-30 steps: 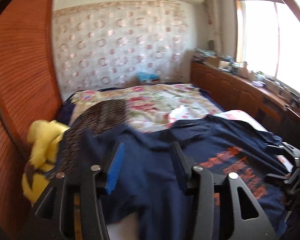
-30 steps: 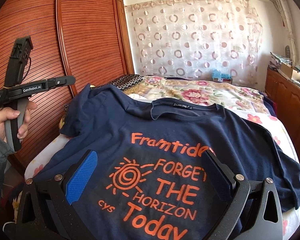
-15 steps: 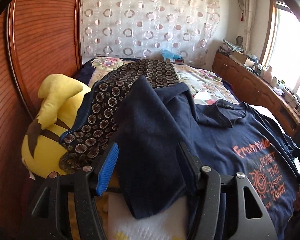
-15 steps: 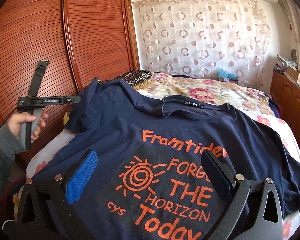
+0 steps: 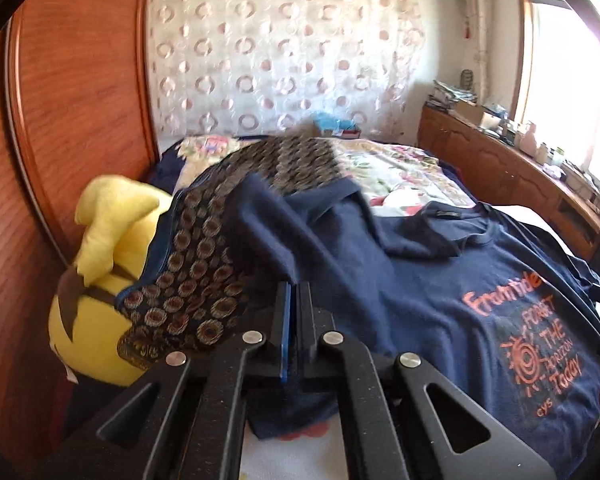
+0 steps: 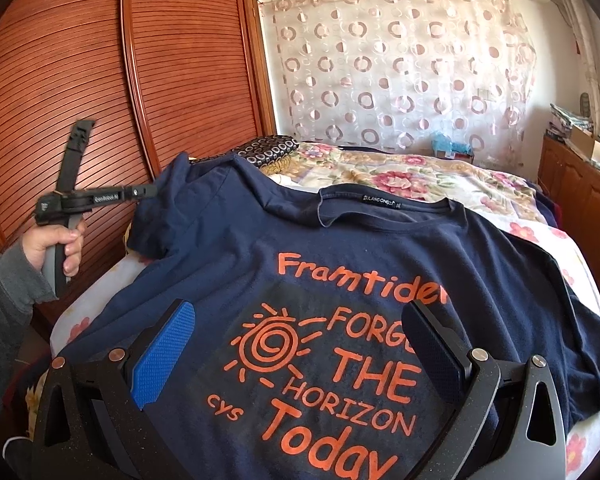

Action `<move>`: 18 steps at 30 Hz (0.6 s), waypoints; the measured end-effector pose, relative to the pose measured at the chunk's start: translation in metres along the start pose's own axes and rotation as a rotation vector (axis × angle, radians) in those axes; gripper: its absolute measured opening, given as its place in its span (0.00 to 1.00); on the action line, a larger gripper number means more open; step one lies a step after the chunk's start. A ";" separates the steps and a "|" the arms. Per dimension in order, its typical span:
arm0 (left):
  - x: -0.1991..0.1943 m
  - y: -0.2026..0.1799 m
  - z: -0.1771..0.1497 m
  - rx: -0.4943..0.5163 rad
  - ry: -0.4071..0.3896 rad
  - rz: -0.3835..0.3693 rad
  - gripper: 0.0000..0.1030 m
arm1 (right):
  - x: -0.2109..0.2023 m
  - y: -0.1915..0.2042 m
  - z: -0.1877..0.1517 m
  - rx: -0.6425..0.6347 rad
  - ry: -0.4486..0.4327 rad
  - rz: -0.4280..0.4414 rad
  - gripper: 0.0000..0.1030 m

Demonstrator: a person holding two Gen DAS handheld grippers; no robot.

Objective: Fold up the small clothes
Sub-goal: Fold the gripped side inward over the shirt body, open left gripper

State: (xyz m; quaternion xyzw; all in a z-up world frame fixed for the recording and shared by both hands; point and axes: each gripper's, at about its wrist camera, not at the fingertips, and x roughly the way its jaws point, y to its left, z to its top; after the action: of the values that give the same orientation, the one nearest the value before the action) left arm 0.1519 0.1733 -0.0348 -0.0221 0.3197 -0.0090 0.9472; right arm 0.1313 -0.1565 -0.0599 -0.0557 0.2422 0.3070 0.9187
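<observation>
T-shirt point(image 6: 340, 264) is spread print-up across the bed point(image 6: 548, 240); its sleeve at the left edge is now pinched by the clenched left gripper point(image 5: 292, 300), previously open, readying a fold. Right gripper point(image 6: 300, 336) is held released.

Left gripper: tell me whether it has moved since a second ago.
Yes. In the right wrist view the left gripper has dropped down the wardrobe door and toward the shirt's sleeve.

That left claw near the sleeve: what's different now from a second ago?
The left claw came down to the navy T-shirt and snapped shut on its sleeve. The right claw stayed open and still over the orange print; the shirt stayed spread on the bed.
</observation>
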 end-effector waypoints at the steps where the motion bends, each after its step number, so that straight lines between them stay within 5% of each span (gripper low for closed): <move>1: -0.003 -0.005 0.003 0.008 -0.008 -0.006 0.02 | 0.000 0.000 0.000 0.000 0.000 0.000 1.00; 12: -0.023 -0.098 0.029 0.150 -0.018 -0.150 0.03 | -0.011 -0.016 -0.002 0.031 -0.016 -0.021 1.00; 18: -0.036 -0.108 0.025 0.158 -0.035 -0.199 0.32 | -0.015 -0.019 -0.003 0.034 -0.017 -0.036 1.00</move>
State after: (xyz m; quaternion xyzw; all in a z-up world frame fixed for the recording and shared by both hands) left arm 0.1379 0.0674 0.0119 0.0207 0.2977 -0.1279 0.9458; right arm 0.1311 -0.1801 -0.0564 -0.0417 0.2385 0.2865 0.9270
